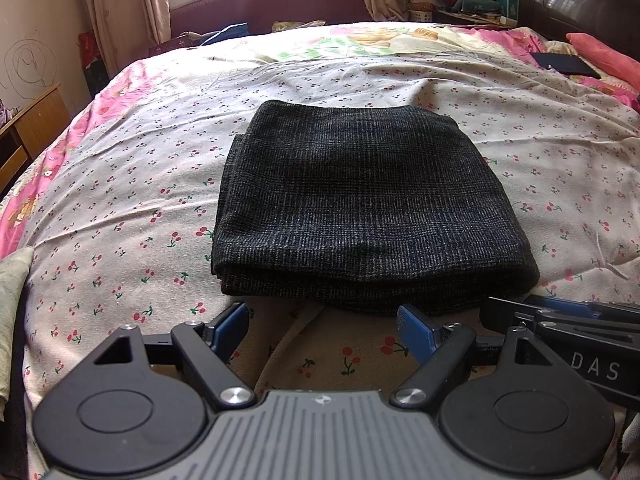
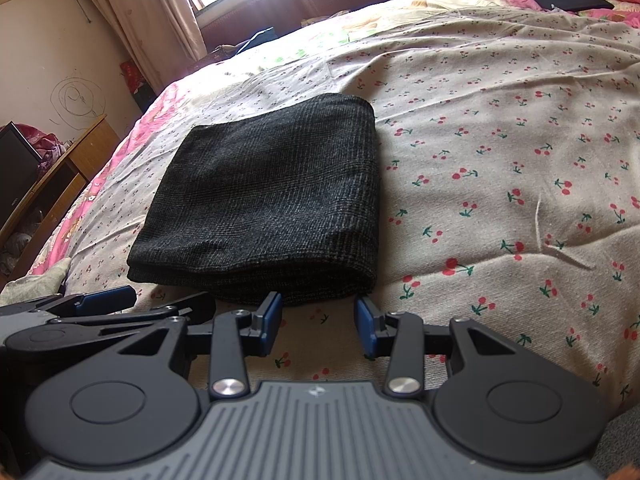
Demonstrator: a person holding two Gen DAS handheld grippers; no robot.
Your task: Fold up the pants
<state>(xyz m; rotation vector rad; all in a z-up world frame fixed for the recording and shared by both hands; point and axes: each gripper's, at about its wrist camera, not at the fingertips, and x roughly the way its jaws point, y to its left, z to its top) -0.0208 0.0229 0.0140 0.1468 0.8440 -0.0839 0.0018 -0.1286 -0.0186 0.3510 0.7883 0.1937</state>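
Left gripper (image 1: pixel 324 328) spread wide, right gripper (image 2: pixel 318 322) partly open, both empty, short of folded pants.
Dark grey checked woven pants (image 1: pixel 360 208), folded to a thick rectangle, flat on cherry-print bed sheet (image 1: pixel 120 200); near fold just ahead of blue fingertips (image 2: pixel 273 316), untouched. Black flat case (image 1: pixel 564 65) and pink pillow (image 1: pixel 608 56) far right; wooden shelf unit (image 1: pixel 28 128) beside bed on left.

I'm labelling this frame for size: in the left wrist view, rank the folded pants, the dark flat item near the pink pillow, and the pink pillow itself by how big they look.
1. Folded pants, by far the largest.
2 and 3. The dark flat item and the pink pillow look similar; the pillow is cut off by the frame edge and both are far away, so I won't rank them.
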